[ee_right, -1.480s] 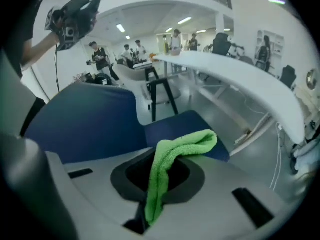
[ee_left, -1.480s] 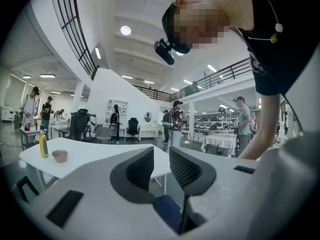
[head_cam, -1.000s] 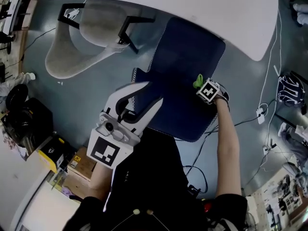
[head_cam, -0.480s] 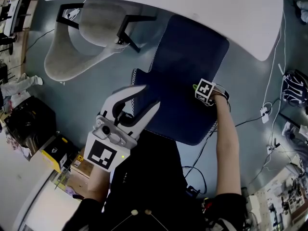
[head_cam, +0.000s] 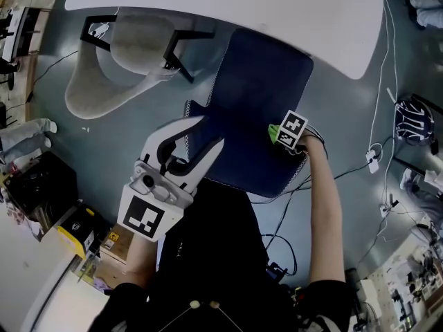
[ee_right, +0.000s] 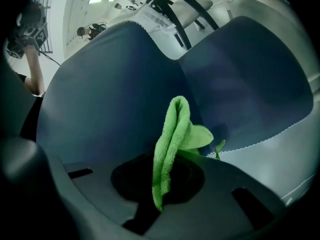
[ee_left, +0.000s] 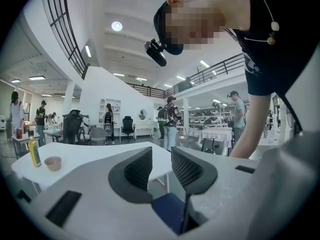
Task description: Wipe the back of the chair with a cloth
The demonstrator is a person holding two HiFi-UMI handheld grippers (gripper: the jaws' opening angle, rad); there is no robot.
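Head view: right gripper (head_cam: 289, 133) sits on the right side of the dark blue chair (head_cam: 252, 95), green cloth (head_cam: 274, 133) poking out at its front against the upholstery. Left gripper (head_cam: 209, 133) hangs over the chair's left edge, fingers spread, nothing in them. Chair is tucked under the white tabletop (head_cam: 291, 9); grey chair (head_cam: 118, 61) to its left. Left gripper view: fingers (ee_left: 136, 170) released with a clear gap, a bit of blue chair (ee_left: 167, 211) showing below them, tabletop (ee_left: 80, 156) beyond. Right gripper view: fingers clenched on the folded cloth (ee_right: 172, 134), its top end up against the chair's blue panel (ee_right: 110, 94).
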